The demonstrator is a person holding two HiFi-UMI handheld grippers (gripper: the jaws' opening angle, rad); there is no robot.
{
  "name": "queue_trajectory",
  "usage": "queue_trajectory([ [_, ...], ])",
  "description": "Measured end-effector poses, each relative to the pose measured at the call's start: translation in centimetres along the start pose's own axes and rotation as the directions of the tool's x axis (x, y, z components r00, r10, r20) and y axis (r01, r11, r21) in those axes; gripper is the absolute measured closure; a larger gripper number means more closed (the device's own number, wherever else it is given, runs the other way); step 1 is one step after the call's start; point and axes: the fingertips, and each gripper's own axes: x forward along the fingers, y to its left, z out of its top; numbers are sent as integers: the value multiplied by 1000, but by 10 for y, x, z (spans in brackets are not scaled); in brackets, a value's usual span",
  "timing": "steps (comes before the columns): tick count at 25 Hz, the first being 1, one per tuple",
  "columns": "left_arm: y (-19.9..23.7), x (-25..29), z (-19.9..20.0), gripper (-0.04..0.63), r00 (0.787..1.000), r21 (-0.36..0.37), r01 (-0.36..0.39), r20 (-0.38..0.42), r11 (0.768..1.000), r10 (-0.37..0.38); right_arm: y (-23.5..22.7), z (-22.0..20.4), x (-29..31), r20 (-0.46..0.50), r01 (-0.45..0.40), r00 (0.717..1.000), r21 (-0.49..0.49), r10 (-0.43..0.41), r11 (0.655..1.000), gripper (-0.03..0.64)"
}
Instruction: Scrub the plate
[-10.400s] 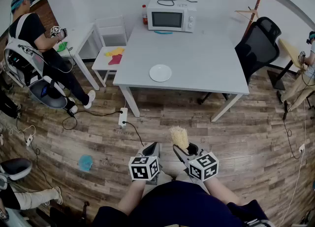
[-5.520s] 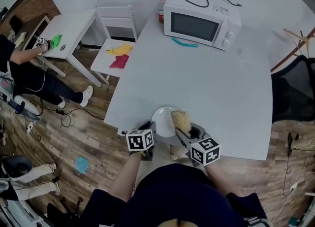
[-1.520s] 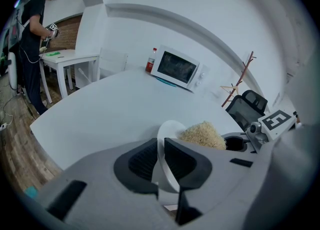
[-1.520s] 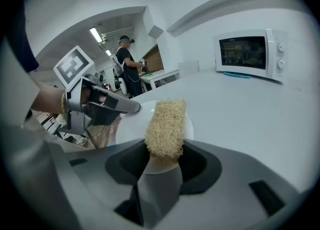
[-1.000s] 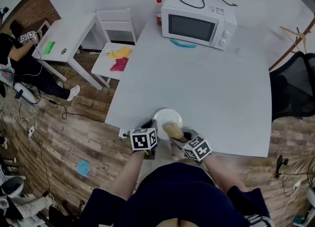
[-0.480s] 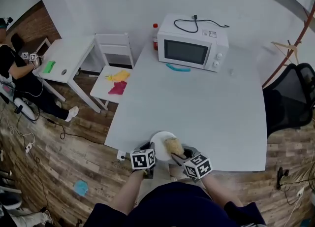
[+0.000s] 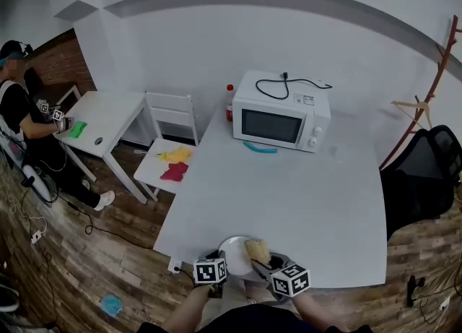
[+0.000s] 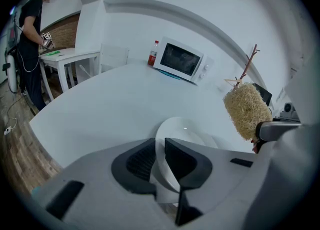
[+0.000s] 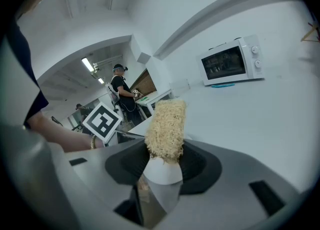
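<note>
white plate (image 8: pixel 184 126) rim in left tool (image 8: pixel 159 150); scrubber (image 8: pixel 246 110) just right, raised

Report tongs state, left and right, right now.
Left tongs: closed on the rim of the white plate.
Right tongs: closed on the yellow scrub pad.

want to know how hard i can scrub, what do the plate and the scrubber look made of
The plate looks like glazed ceramic, possibly melamine: smooth glossy white with a small highlight. The scrubber looks like dried plant fibre, loofah-like: tan, coarse, tangled matte strands.
</note>
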Motion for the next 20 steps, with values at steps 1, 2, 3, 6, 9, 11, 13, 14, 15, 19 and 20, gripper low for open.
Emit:
queue_trajectory([
  [1,0,0,0,541,1000,3,-4,-3,1000,4,0,1,-1,2,0,1000,2,0,1000,443],
  [2,1,1,1,540,1000,7,-6,-5,1000,7,0,3,-1,5,0,1000,4,0,1000,445],
  [3,1,1,2,540,1000,12,-8,-7,1000,9,0,5,-2,7,-1,1000,4,1,1000,443],
  [6,3,3,2,540,1000,22,-16,-16,1000,17,0,9,-4,16,-1,1000,0,1,1000,443],
  [9,3,5,0,540,1000,38,-18,-16,999,19,0,8,-8,18,0,1000,-4,0,1000,443],
  [11,5,6,0,537,1000,53,-22,-10,998,22,1,7,-12,17,0,1000,-5,0,1000,443],
  [13,7,5,1,514,999,56,-31,-4,998,32,3,6,-16,19,-2,1000,-6,2,1000,443],
  [14,8,4,1,487,999,54,-34,0,998,34,4,5,-18,19,-3,1000,-7,3,1000,443],
  [15,8,3,1,456,999,54,-37,6,998,36,5,3,-20,19,-4,1000,-7,4,1000,443],
  [19,7,-9,5,445,997,66,-63,44,996,60,10,-2,-28,20,-18,1000,-15,18,1000,443],
  [20,6,-13,4,445,997,65,-67,51,996,64,11,-3,-30,21,-21,1000,-18,22,1000,443],
])
